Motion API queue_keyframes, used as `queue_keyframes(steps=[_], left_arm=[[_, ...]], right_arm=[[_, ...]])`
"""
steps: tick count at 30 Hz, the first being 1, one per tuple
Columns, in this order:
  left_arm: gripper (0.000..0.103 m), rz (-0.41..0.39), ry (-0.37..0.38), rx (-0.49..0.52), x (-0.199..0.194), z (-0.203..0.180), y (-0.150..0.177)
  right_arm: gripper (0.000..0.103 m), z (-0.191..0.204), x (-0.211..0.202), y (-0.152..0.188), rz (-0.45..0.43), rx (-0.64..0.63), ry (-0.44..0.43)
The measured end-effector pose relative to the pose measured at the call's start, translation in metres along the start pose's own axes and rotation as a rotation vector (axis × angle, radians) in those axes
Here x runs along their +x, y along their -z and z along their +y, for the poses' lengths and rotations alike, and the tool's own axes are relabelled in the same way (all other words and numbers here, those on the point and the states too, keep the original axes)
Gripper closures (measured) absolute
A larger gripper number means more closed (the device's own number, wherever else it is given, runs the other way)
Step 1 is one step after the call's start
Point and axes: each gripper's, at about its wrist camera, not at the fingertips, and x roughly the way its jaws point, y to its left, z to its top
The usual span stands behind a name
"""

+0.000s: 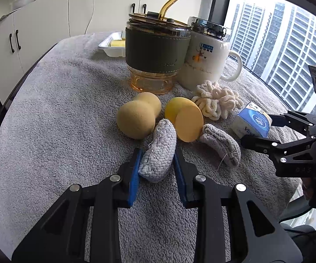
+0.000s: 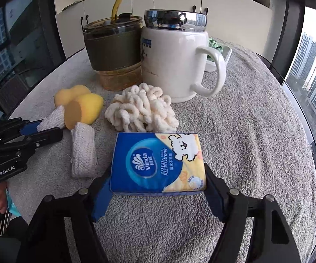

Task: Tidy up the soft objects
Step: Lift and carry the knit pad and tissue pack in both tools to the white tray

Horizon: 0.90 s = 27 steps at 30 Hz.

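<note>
1. the left gripper is clamped on a folded grey knit cloth, its blue pads pressing both sides, likely so the soft roll keeps its shape for moving.
2. the right gripper straddles the tissue pack; its pads sit at the pack's short sides, and whether they already press cannot be told.
3. a second grey knit cloth, two yellow sponges and a cream scrunchie cluster mid-table on the grey towel.
4. the tumbler and the white mug block the far side; open towel lies toward the near and left edges, while the right edge is close to the pack.
</note>
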Motion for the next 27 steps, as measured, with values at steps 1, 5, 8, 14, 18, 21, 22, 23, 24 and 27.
queue_keyframes(steps=[1, 5, 8, 14, 18, 21, 22, 23, 24, 27], left_arm=[[0.076, 0.000, 0.000, 0.001, -0.002, -0.001, 0.000], [0.076, -0.008, -0.002, 0.008, -0.010, -0.004, -0.001], [0.076, -0.022, 0.000, 0.006, -0.020, -0.005, -0.004], [0.076, -0.057, 0.013, 0.007, -0.043, -0.006, -0.019], [0.076, -0.080, 0.016, 0.004, -0.052, 0.001, -0.036], [0.076, -0.101, -0.009, 0.022, -0.057, 0.011, -0.054], [0.076, -0.109, -0.018, 0.027, -0.059, 0.016, -0.061], [0.076, -0.115, -0.029, 0.032, -0.060, 0.022, -0.069], [0.076, -0.122, -0.039, 0.038, -0.061, 0.028, -0.077], [0.076, -0.140, -0.062, 0.049, -0.060, 0.047, -0.105]], right_arm=[[0.028, 0.000, -0.003, 0.000, -0.011, 0.004, 0.000], [0.028, 0.000, -0.016, 0.000, -0.036, 0.008, -0.007], [0.028, 0.001, -0.023, 0.000, -0.042, 0.000, -0.015], [0.028, -0.004, -0.042, -0.004, -0.042, 0.000, -0.056], [0.028, -0.016, -0.053, -0.016, -0.053, -0.008, -0.053], [0.028, -0.029, -0.061, -0.029, -0.063, -0.010, -0.041], [0.028, -0.035, -0.063, -0.035, -0.067, -0.011, -0.035], [0.028, -0.041, -0.065, -0.041, -0.074, -0.015, -0.023], [0.028, -0.046, -0.067, -0.047, -0.080, -0.021, -0.010], [0.028, -0.067, -0.070, -0.071, -0.098, -0.035, 0.026]])
